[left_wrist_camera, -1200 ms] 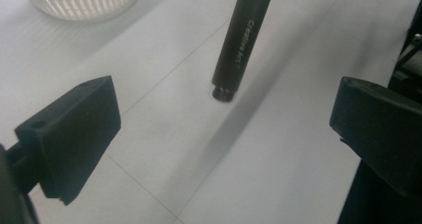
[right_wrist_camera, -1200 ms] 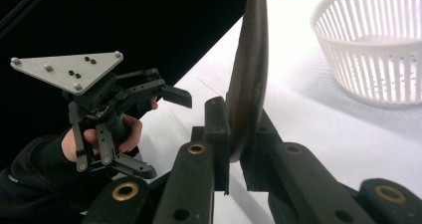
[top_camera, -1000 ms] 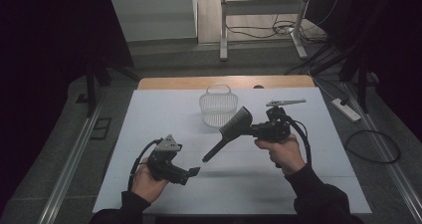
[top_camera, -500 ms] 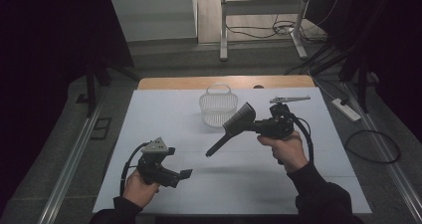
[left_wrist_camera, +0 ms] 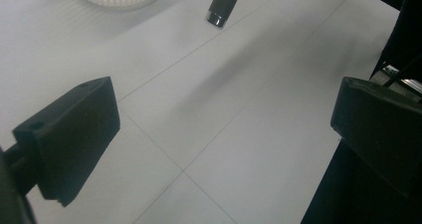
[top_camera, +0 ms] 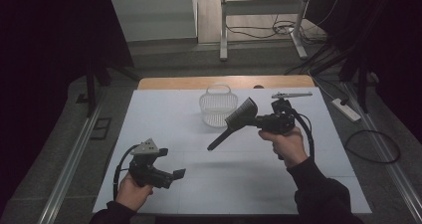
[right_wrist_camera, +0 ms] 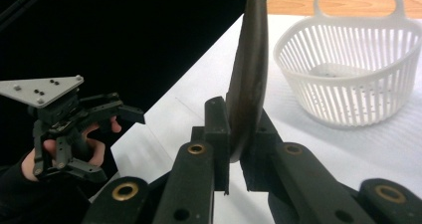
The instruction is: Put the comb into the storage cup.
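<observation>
A white table stands in a dim room, with cables on the floor behind it. Your right gripper is clamped on the flat head of a dark brush, held above the table just in front of the white basket; the brush's handle slants down toward your left, clear of the surface. In the right gripper view the jaws press the head from both sides, edge-on and upright. Your left gripper sits near the front left of the table, its jaws spread wide with nothing between them, well apart from the brush.
</observation>
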Available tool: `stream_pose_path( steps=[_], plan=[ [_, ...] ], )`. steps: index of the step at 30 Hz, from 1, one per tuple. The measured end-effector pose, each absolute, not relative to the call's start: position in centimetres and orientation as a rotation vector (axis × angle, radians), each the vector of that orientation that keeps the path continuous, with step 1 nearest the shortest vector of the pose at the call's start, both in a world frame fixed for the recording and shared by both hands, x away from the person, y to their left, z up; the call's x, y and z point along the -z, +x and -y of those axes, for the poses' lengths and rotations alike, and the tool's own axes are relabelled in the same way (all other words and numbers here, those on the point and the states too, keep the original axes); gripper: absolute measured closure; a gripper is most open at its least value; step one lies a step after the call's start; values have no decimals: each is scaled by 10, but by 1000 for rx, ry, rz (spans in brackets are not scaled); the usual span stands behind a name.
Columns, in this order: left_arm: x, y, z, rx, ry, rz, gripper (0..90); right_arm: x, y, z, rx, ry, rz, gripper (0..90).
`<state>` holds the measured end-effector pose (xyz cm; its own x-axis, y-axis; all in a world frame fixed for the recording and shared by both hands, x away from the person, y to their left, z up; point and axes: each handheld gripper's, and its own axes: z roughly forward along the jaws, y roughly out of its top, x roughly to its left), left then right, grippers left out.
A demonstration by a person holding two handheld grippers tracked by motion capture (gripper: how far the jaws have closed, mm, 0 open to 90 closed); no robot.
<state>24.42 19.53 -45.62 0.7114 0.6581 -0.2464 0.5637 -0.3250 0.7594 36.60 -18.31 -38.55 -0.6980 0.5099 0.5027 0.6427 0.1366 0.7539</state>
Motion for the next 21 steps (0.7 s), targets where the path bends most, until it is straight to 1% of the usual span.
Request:
stream_pose_path(
  steps=[7,21],
  plan=[
    [457,240,-202,-122,1999,-948,0,380,374,185,1624,-1194,2270,835],
    [459,230,-218,-147,2003,-976,0,369,390,183,1644,-1232,2268,835]
  ],
)
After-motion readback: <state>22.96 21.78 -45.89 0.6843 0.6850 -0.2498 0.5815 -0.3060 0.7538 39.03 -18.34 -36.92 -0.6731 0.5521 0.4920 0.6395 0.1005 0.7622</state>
